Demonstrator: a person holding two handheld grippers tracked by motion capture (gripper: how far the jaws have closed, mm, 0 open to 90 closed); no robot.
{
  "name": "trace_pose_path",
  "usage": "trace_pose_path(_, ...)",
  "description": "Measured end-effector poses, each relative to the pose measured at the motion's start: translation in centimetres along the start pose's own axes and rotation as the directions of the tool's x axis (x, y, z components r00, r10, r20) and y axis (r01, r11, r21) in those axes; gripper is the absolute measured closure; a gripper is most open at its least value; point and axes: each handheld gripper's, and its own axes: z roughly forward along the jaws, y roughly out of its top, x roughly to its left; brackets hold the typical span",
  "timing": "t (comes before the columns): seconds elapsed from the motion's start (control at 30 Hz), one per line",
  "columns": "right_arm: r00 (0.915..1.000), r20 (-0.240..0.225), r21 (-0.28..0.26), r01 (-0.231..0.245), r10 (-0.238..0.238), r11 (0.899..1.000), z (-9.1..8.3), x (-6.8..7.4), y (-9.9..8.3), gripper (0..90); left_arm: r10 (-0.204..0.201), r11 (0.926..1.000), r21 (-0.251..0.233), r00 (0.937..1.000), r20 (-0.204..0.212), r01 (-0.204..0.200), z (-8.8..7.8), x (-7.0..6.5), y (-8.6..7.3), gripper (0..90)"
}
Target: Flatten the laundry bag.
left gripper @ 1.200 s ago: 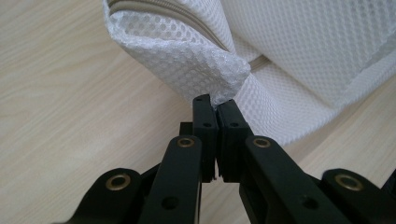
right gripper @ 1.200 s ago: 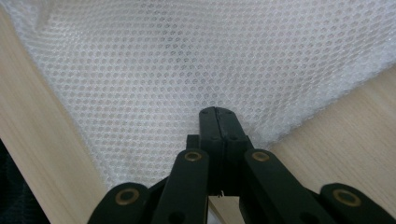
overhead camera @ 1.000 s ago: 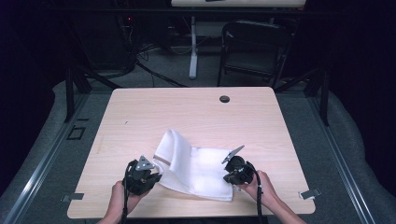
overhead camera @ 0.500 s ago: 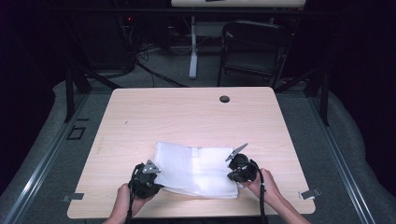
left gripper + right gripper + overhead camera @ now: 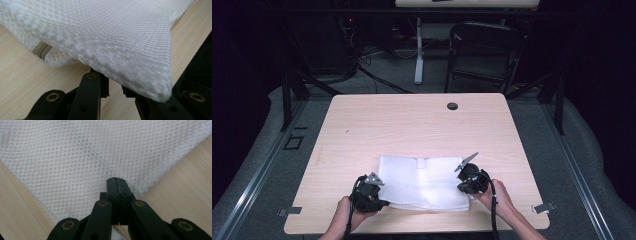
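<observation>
While the mesh bag [image 5: 424,182] lies folded flat near the table's [image 5: 412,125] front edge, long axis running hand to hand, my left gripper [image 5: 371,192] has just been opening, its corner loose between parted jaws (zipper beside). My right gripper [image 5: 469,181] pinches the opposite corner, jaws clamped.

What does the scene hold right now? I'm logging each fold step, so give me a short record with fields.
item: white mesh bag, folded flat, a zipper end showing at its edge in the left gripper view
surface: wooden table
left tool: at the bag's near left corner, jaws just opening, a small gap between them under the mesh
right tool: jaws pressed together on the bag's near right corner
hands: one behind each tool, at the table's near edge
background: dark chair beyond the table
</observation>
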Motion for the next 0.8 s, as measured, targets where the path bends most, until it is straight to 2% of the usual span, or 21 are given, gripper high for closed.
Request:
trace_pose_path(0.07,1.0000,-0.003,0.011,0.006,-0.006,1.000,-0.1,-0.1,0.0,90.0,-0.006,1.0000,-0.008,0.9999,0.011,0.006,-0.2,0.3,0.1,78.7)
trace_pose_path(0.1,1.0000,-0.005,0.001,-0.005,0.005,1.000,-0.1,-0.1,-0.1,90.0,-0.005,1.0000,0.007,0.9998,0.021,0.005,-0.2,0.4,0.1,77.7)
trace_pose_path(0.23,1.0000,0.004,0.010,-0.001,0.001,1.000,-0.2,-0.5,-0.2,90.0,0.008,0.9989,0.045,0.9986,0.052,-0.010,-0.3,0.2,-0.1,74.0)
trace_pose_path(0.3,0.9999,0.016,0.015,0.004,-0.004,1.000,-0.2,-0.5,-0.2,90.0,0.022,0.9950,0.095,0.9970,0.074,-0.029,-0.3,0.1,-0.1,66.6)
trace_pose_path(0.37,0.9998,0.018,0.018,0.002,-0.002,1.000,-0.3,-0.4,-0.2,90.0,0.025,0.9918,0.123,0.9964,0.081,-0.035,-0.5,0.1,-0.3,59.3)
trace_pose_path(0.47,0.9998,0.009,-0.003,-0.016,0.016,1.000,-0.1,-0.3,-0.3,90.0,0.015,0.9931,0.115,0.9987,0.050,-0.020,-1.4,0.4,-0.6,45.5)
trace_pose_path(0.53,0.9999,0.011,0.017,0.003,-0.004,1.000,-0.4,-0.4,-0.3,90.0,0.004,0.9958,0.092,0.9997,0.024,-0.006,-2.1,0.5,-0.7,39.0)
trace_pose_path(0.57,0.9999,0.002,-0.001,-0.016,0.016,1.000,-0.4,-0.3,-0.4,89.5,0.009,0.9962,0.087,0.9999,0.013,-0.010,-2.4,0.6,-0.7,36.2)
trace_pose_path(0.6,1.0000,0.005,0.010,0.002,-0.002,1.000,-0.7,-0.3,-0.3,87.9,0.006,0.9971,0.076,1.0000,0.007,-0.007,-2.7,0.6,-0.7,33.6)
trace_pose_path(0.67,1.0000,-0.001,-0.013,0.009,-0.009,1.000,-1.3,-0.1,-0.3,84.2,0.012,0.9979,0.063,0.9998,-0.014,-0.011,-3.1,0.5,-0.6,28.8)
trace_pose_path(0.73,0.9998,-0.008,-0.031,0.018,-0.018,0.999,-1.7,-0.1,-0.2,82.0,0.038,0.9984,0.043,0.9985,-0.041,-0.036,-3.4,0.4,-0.5,25.8)
trace_pose_path(0.8,0.9997,-0.007,-0.047,0.023,-0.024,0.999,-2.1,0.2,-0.2,77.9,0.050,0.9988,0.005,0.9962,-0.072,-0.050,-3.6,0.1,-0.3,21.9)
